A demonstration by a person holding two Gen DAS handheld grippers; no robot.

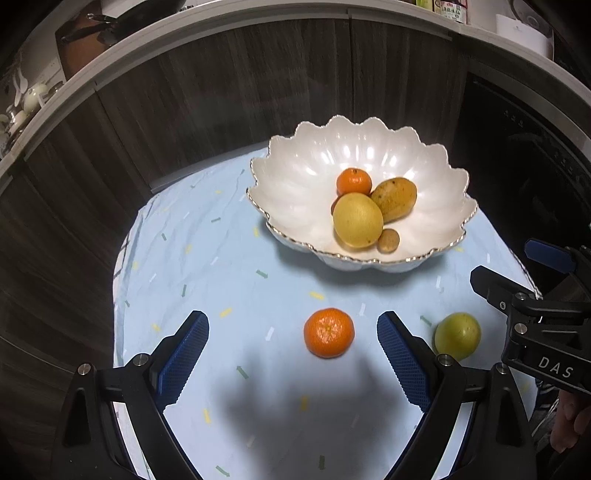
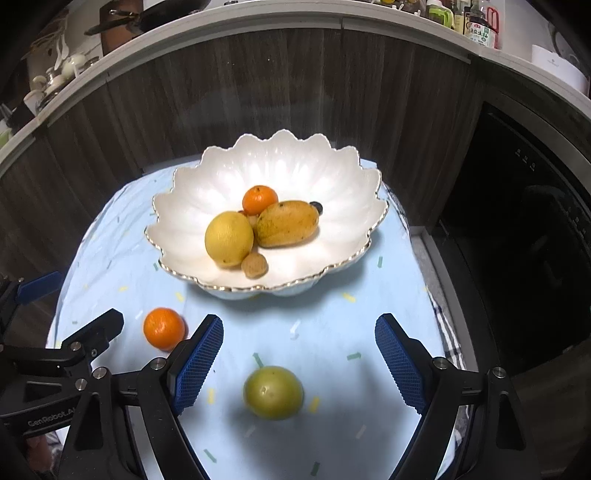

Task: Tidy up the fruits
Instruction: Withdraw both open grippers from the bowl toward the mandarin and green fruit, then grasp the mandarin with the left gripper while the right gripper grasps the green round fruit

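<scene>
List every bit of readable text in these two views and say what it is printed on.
"DAS": white letters on the right gripper body, seen from the left wrist.
"GenRobot.A", cut off after that: on the left gripper body, seen from the right wrist.
Bottle labels on the upper counter: print too small to read.

Two handheld black two-finger grippers with blue textured pads.

Left black plastic gripper [image 1: 293,352]: angular arms with triangular cut-outs, round silver screws at the joints, deep-blue ribbed rubber pads [image 1: 184,356] on the inner faces of both fingers; white "GenRobot.AI" lettering along its side, seen from the right wrist. Right black plastic gripper [image 2: 299,356]: same build, same blue cross-hatched pads [image 2: 400,363], silver screw heads, white "DAS" lettering on the body, seen from the left wrist.
</scene>
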